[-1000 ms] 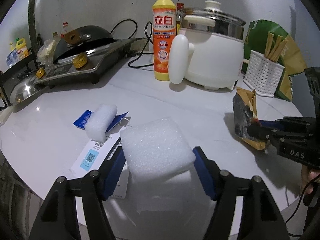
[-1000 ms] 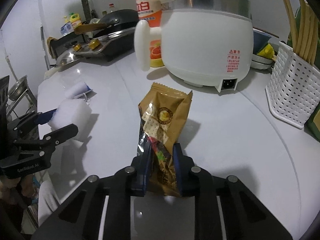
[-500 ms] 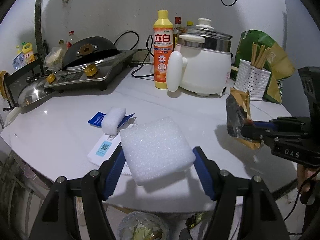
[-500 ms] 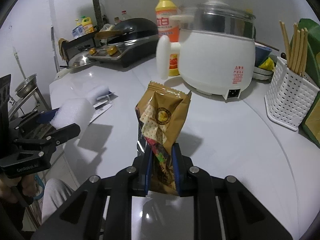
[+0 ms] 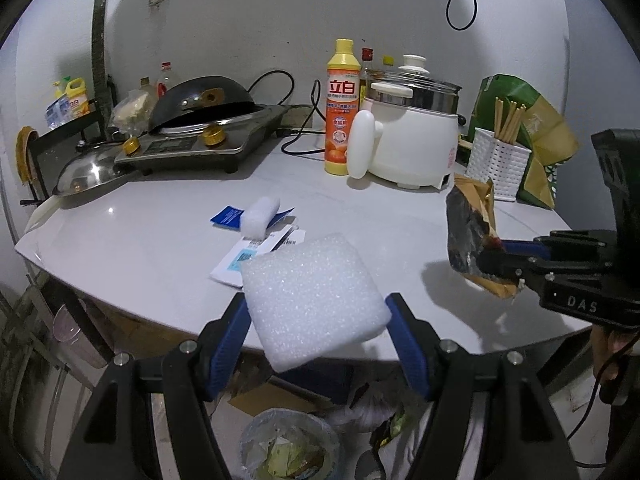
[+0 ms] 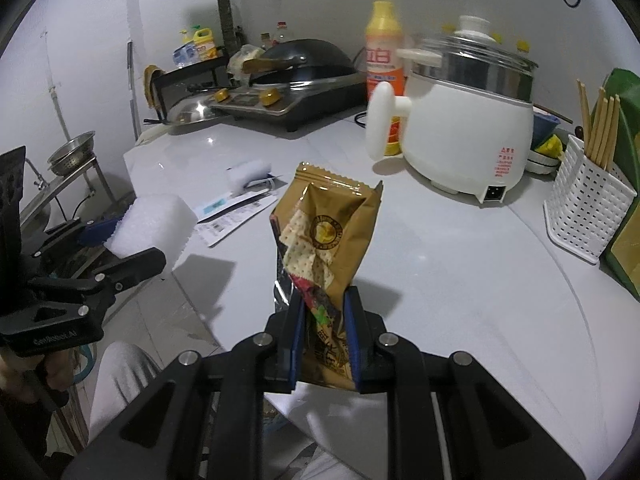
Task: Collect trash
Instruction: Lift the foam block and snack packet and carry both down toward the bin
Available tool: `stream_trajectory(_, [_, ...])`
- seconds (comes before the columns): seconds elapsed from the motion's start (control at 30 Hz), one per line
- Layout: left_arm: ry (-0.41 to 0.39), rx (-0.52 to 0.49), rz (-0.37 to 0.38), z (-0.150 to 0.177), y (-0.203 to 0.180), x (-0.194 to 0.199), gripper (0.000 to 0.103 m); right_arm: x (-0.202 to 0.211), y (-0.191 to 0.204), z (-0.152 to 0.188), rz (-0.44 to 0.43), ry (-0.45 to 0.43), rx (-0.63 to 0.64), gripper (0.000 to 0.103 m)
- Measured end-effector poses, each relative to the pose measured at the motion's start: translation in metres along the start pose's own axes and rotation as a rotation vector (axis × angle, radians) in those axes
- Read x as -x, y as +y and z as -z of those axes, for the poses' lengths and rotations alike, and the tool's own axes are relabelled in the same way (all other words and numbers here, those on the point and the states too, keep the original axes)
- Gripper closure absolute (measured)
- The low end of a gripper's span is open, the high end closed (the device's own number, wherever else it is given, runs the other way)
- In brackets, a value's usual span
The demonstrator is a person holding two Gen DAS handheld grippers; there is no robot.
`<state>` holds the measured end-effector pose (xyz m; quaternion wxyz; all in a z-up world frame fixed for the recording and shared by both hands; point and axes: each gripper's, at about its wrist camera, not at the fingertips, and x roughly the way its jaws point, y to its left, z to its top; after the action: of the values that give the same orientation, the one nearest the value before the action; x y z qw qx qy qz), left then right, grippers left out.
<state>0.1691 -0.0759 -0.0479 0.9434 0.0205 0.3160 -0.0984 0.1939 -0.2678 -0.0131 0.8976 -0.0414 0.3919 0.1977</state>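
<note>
My left gripper [image 5: 316, 312] is shut on a white foam block [image 5: 312, 300], held in the air over the table's front edge; the block [image 6: 152, 226] also shows at the left of the right wrist view. My right gripper [image 6: 322, 312] is shut on a brown cracker wrapper [image 6: 326, 232], standing upright above the table; the same wrapper [image 5: 474, 236] appears at the right of the left wrist view. On the white table [image 5: 140, 232] lie a small foam roll [image 5: 260, 218], a blue card [image 5: 226, 216] and white paper labels [image 5: 240, 258]. A lined trash bin [image 5: 288, 444] stands on the floor below.
At the back stand a white electric pot [image 5: 408, 140], a yellow detergent bottle [image 5: 342, 108], a stove with a wok [image 5: 200, 136], a steel lid [image 5: 86, 172], and a white chopstick basket [image 5: 500, 160] before a green bag. Cardboard and bags lie under the table.
Both grippers have drawn back from the table and risen with their loads. The table's front edge, the floor and the trash bin have come into the left wrist view.
</note>
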Motion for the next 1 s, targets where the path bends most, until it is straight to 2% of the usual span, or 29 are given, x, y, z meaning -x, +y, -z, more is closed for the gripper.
stream_trajectory(0.23, [-0.003,0.025,0.001,0.019,0.009,0.012,0.034,0.008,0.02,0.009,-0.007,-0.002,0.02,0.086])
stream_trajectory(0.53, [0.014,0.048,0.008,0.045,0.02,0.02,0.034,0.007,0.047,0.026,-0.029,0.035,0.058,0.086])
stream_trajectory(1.0, [0.026,0.096,-0.004,0.079,0.051,0.035,0.034,-0.008,0.096,0.04,-0.062,0.078,0.13,0.086])
